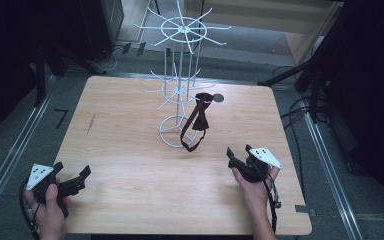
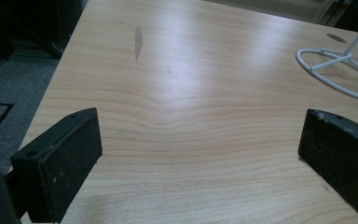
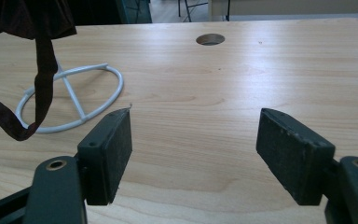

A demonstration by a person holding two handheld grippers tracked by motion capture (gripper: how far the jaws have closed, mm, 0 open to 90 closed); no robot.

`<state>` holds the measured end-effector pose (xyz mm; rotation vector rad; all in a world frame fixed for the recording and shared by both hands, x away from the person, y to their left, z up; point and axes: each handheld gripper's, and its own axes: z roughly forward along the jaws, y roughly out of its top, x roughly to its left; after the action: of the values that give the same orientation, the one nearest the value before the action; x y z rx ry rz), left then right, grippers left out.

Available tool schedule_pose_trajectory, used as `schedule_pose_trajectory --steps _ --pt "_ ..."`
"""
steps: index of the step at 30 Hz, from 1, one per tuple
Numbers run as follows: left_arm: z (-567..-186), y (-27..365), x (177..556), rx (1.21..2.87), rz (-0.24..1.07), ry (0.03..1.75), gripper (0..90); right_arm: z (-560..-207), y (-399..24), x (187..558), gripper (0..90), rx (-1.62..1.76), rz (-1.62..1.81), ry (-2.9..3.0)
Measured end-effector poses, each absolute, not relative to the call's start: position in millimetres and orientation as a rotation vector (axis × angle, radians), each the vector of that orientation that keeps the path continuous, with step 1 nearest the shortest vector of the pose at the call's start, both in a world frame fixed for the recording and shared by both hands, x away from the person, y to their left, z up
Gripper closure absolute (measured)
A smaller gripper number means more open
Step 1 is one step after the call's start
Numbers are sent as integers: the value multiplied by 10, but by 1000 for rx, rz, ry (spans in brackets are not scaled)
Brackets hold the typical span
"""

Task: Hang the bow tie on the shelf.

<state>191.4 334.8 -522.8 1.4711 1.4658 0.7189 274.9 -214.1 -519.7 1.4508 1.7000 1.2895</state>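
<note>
While hung from a lower arm of the white rack (image 1: pixel 179 80) at mid-tabletop (image 1: pixel 130 165), dark bow tie (image 1: pixel 200 111) with strap looping down (near the base ring). Left claw (image 1: pixel 82 176) and right claw (image 1: pixel 236 156) both released, empty, at near corners.

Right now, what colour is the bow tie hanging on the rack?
The bow tie is dark maroon, best seen in the high view.

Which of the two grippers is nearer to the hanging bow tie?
The right gripper: the dark bow tie hangs off the white wire rack toward its side; the left gripper sits farther away.
</note>
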Motion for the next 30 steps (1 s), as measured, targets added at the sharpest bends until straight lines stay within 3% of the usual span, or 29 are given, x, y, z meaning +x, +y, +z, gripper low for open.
schedule_pose_trajectory --steps 30 --pt "-5229 3345 1911 1471 727 1464 1 -5287 -2721 2463 180 1512 1267 1664"
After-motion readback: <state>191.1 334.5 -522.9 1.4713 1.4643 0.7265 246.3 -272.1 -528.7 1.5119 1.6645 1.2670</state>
